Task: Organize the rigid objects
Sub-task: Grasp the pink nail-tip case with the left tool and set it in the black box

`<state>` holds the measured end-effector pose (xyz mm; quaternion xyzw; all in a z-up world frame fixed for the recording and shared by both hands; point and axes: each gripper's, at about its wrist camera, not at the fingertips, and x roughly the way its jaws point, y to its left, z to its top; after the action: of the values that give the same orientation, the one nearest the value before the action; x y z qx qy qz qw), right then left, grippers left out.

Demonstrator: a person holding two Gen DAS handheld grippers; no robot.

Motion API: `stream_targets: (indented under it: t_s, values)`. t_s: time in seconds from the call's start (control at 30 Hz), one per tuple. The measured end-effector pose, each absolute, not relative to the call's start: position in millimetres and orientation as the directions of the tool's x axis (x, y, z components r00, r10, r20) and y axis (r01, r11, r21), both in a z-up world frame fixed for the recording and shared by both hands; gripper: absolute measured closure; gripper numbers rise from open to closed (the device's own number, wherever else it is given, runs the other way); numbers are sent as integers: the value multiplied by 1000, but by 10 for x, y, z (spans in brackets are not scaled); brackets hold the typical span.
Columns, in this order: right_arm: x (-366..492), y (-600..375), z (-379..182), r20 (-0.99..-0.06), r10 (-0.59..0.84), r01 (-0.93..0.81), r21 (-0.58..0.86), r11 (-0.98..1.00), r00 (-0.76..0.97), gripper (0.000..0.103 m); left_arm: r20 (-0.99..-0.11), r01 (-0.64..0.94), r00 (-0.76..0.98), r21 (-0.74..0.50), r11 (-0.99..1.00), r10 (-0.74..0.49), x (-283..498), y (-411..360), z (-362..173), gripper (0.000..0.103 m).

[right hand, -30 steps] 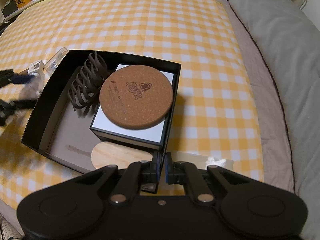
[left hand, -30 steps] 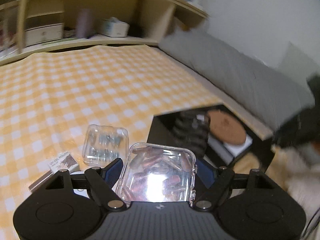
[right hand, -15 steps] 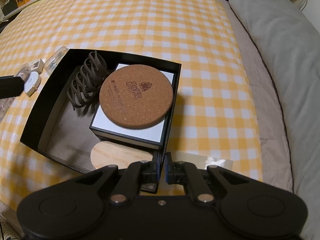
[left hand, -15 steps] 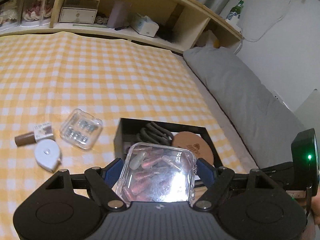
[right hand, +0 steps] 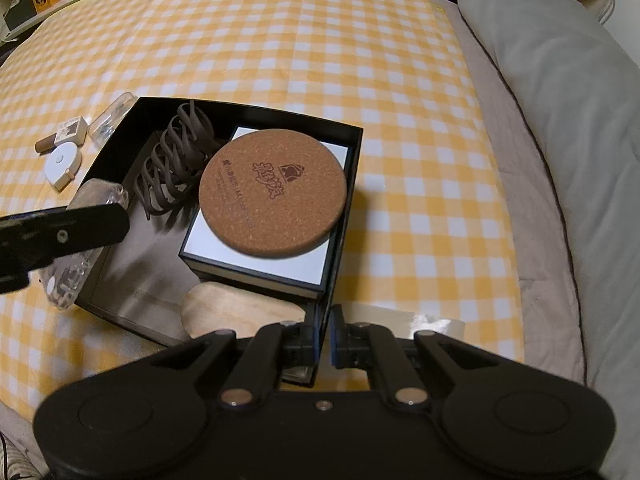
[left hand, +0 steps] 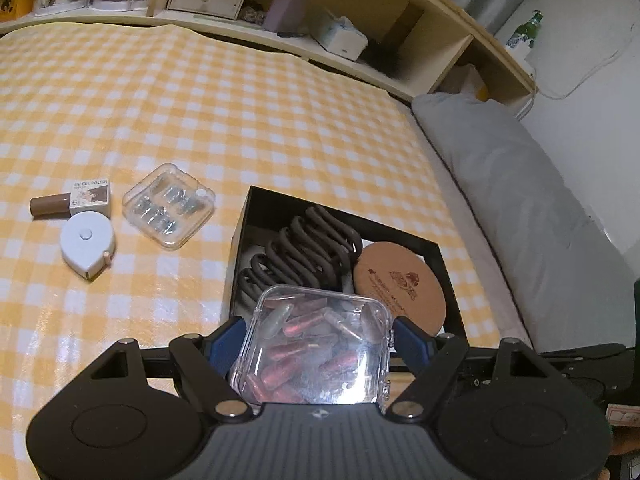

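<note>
My left gripper (left hand: 316,336) is shut on a clear plastic case of pink nail tips (left hand: 320,344). It hangs over the near left edge of the open black box (left hand: 256,216). From the right wrist, the same case (right hand: 72,276) shows at that left wall. My right gripper (right hand: 325,340) is shut on the near corner of the box wall (right hand: 340,240). Inside the box lie a brown hair claw (right hand: 176,160) and a cork coaster (right hand: 272,188) on a white-topped box (right hand: 256,268), with a wooden piece (right hand: 232,312) beside it.
On the yellow checked cloth (left hand: 200,100) left of the box lie a second clear case (left hand: 168,206), a white tape measure (left hand: 86,246) and a gel polish bottle (left hand: 72,200). A grey pillow (left hand: 520,200) runs along the right. Shelves (left hand: 320,20) stand at the far end.
The left gripper has rolled level and carried the case of nail tips over to the box's left wall. The right gripper has kept its hold on the box corner without moving.
</note>
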<state>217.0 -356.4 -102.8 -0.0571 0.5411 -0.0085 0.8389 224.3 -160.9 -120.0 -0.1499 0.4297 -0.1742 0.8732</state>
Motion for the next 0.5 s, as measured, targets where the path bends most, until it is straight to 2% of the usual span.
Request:
stream_targets:
  t_s: [0.13, 0.33, 0.5]
  values:
    - [2173, -3573, -1030, -907, -78, -49, -108, 993, 414, 98, -691, 184, 591, -386, 904, -416, 2223, -1652, -1207, 23]
    - [2171, -3566, -1029, -907, -77, -49, -107, 993, 414, 98, -684, 164, 595, -412, 897, -422, 2226, -1618, -1226, 22]
    - [2175, -3570, -1032, -908, -75, -49, -104, 993, 412, 98, -685, 172, 586, -418, 892, -434, 2210, -1626, -1208, 17]
